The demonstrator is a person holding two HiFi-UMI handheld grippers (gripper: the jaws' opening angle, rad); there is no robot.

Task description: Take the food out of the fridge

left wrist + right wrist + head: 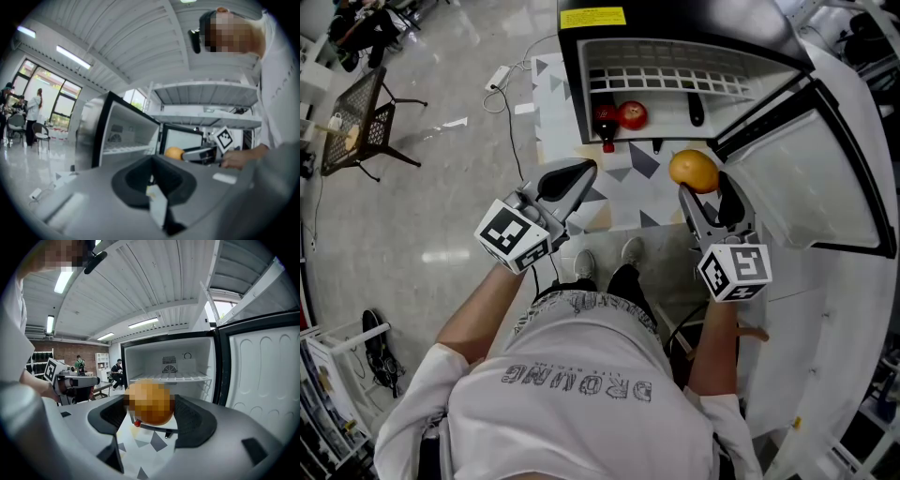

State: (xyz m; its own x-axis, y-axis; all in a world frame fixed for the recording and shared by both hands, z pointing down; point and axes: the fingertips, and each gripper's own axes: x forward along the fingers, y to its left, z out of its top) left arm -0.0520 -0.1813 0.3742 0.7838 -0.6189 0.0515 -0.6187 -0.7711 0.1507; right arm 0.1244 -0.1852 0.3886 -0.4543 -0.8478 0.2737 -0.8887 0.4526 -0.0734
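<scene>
Our right gripper (705,187) has its jaws clamped on the orange (694,172), held outside the fridge (694,21), just beside the open door (811,178) and above the mat (623,192). Our left gripper (572,178) hangs alongside, jaws together on nothing. An apple (632,114) waits on the low shelf inside. We judge the carry-out is under way. We should keep an even squeeze across the orange's widest part, since it could roll free. We see no counter, so we pick a flat spot first, then lower before letting go.
</scene>
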